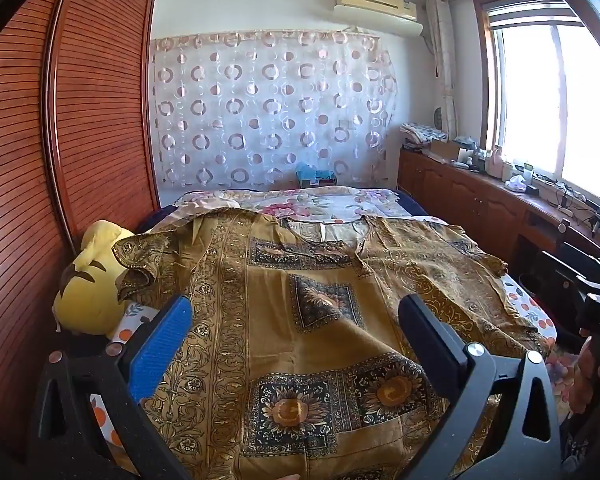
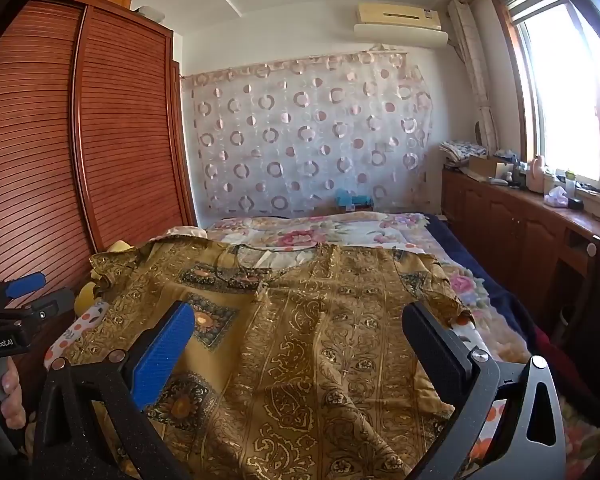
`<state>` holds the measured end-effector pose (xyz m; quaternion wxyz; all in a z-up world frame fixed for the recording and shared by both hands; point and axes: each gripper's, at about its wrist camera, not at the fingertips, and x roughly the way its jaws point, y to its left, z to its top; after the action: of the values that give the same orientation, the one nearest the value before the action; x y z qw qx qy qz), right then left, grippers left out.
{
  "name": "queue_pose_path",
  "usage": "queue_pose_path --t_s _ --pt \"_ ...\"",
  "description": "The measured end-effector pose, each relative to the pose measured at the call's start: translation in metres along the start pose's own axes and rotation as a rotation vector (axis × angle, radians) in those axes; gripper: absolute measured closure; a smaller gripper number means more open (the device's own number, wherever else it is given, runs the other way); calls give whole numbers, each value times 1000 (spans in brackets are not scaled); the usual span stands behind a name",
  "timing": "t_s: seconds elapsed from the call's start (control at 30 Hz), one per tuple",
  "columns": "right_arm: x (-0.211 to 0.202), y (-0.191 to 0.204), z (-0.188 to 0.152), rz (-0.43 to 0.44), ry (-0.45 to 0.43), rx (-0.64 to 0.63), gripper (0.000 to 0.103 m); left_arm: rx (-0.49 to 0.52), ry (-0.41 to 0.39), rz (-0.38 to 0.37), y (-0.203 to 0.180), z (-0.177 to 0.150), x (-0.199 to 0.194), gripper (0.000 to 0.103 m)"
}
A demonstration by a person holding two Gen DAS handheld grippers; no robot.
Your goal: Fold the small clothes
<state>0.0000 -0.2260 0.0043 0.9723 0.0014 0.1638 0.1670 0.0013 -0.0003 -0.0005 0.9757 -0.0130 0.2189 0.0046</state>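
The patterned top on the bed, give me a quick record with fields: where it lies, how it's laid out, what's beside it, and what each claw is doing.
garment: gold patterned top
place: on the bed
layout: spread flat, unfolded, neckline at far end
beside it: yellow plush toy, wardrobe side
left claw: open, holding nothing
right claw: open, holding nothing

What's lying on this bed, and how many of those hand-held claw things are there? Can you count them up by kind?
Golden-brown patterned short-sleeved garment, spread flat on the bed: 1
Yellow plush toy, at the garment's left edge: 1
Floral quilt, beyond the garment: 1
Black two-finger grippers, left and right, both open and empty: 2
Total: 5
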Motion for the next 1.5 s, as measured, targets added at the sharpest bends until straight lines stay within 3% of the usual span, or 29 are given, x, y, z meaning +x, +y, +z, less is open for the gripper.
queue_pose_path --t_s 0.8,1.5 --pt "1 -1 0 -6 -2 2 0 6 -24 2 1 18 -17 0" --pt "-1 1 0 -6 -7 0 0 11 -47 8 0 13 -17 0"
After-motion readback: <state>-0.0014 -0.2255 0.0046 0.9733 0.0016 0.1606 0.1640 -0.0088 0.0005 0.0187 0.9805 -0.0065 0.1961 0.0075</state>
